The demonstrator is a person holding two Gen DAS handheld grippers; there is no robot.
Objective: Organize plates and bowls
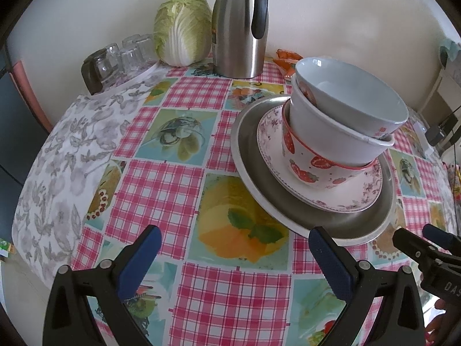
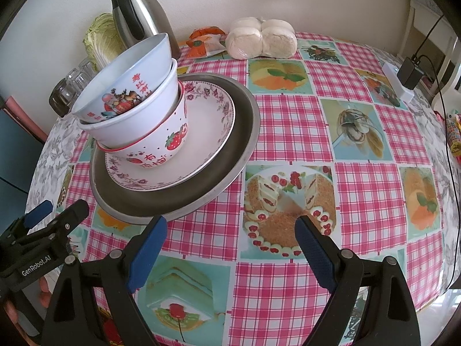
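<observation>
Thermos (image 1: 240, 26) and cabbage (image 1: 183, 28) stand at twelve o'clock behind the stacked bowls (image 1: 340, 121) on the metal tray (image 1: 288, 201), while left gripper (image 1: 233, 248) and right gripper (image 2: 230, 236) hover spread and empty over bare tablecloth (image 2: 288, 132).

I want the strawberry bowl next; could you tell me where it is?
The strawberry bowl is lowest of three nested bowls, on the floral plate inside the metal tray, left in the right wrist view.
</observation>
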